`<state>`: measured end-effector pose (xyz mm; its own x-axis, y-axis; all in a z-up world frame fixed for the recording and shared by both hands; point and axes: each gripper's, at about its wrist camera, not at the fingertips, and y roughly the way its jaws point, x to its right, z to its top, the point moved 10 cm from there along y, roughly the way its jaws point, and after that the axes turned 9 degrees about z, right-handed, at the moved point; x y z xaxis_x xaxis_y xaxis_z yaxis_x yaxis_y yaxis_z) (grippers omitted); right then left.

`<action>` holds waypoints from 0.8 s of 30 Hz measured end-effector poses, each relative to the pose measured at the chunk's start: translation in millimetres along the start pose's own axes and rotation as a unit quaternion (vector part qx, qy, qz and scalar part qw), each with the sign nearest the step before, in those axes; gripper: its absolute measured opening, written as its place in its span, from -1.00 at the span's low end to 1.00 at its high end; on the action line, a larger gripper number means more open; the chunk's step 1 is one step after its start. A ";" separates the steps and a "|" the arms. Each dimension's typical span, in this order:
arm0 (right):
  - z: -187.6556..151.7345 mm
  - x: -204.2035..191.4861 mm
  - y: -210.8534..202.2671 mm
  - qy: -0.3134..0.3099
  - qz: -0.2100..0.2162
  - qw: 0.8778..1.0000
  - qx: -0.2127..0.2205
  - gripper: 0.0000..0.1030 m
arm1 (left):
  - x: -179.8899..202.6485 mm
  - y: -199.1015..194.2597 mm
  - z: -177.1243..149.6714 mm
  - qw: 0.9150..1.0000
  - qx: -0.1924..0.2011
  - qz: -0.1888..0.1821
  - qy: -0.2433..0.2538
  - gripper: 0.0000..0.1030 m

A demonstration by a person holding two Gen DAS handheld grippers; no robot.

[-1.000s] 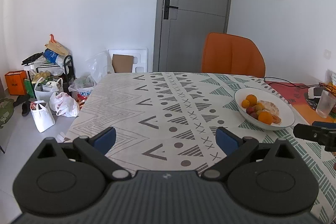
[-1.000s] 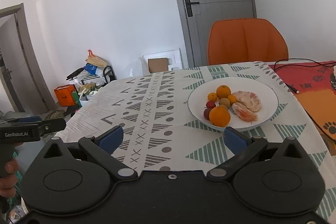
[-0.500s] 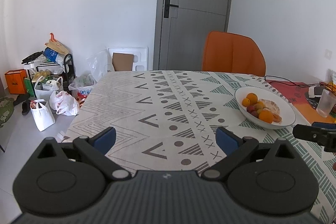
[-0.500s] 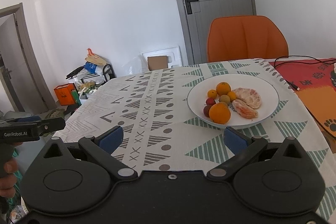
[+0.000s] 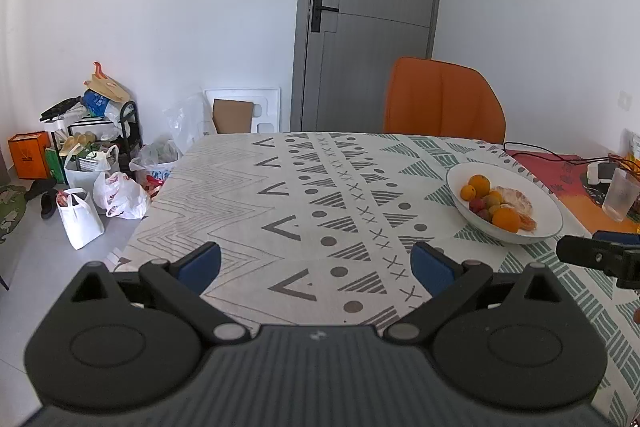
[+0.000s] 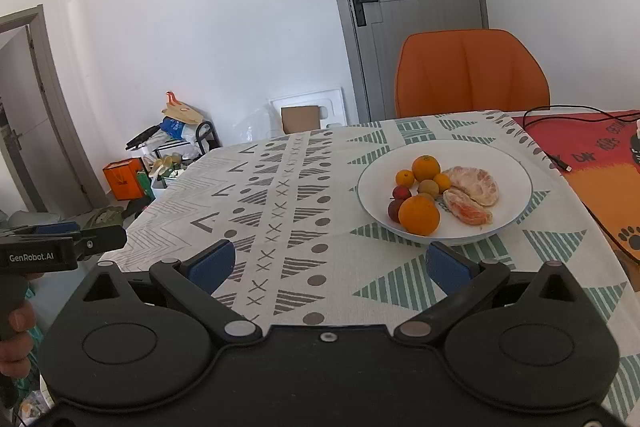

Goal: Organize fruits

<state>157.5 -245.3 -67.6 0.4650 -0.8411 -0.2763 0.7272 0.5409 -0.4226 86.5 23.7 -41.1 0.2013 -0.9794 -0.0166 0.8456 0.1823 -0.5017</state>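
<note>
Both views have crept a bit closer to the plate since a second ago, nothing else has shifted. Nearest to me, my right hand-held gripper (image 6: 327,263) is spread wide and empty, aimed just short of the white plate (image 6: 516,167), which I guess is why I'm holding it low over the tabletop (image 6: 280,227). My left hand-held gripper (image 5: 316,264) is wide and empty too, parked over bare cloth, plate off to its right. On the plate: a big orange (image 6: 419,215) at the near rim, small red fruits (image 6: 396,210) beside it, peeled segments (image 6: 474,185) behind. Further back, an orange chair (image 6: 472,75).
</note>
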 end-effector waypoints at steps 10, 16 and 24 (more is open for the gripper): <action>-1.9 -1.4 0.7 -0.001 0.002 1.000 -0.002 1.00 | 0.0 0.3 -0.2 1.000 -0.001 0.001 0.001 0.95; -2.6 -1.7 0.8 -0.001 0.001 1.000 -0.002 1.00 | -0.3 0.3 0.0 1.000 -0.001 0.000 0.000 0.95; -3.8 -1.7 1.9 0.001 0.002 1.000 -0.004 1.00 | -0.9 0.2 0.2 1.000 -0.001 0.000 0.001 0.95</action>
<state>156.2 -242.8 -71.2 0.4676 -0.8384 -0.2801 0.7213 0.5450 -0.4274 86.5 24.6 -41.0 0.2010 -0.9794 -0.0179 0.8441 0.1824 -0.5042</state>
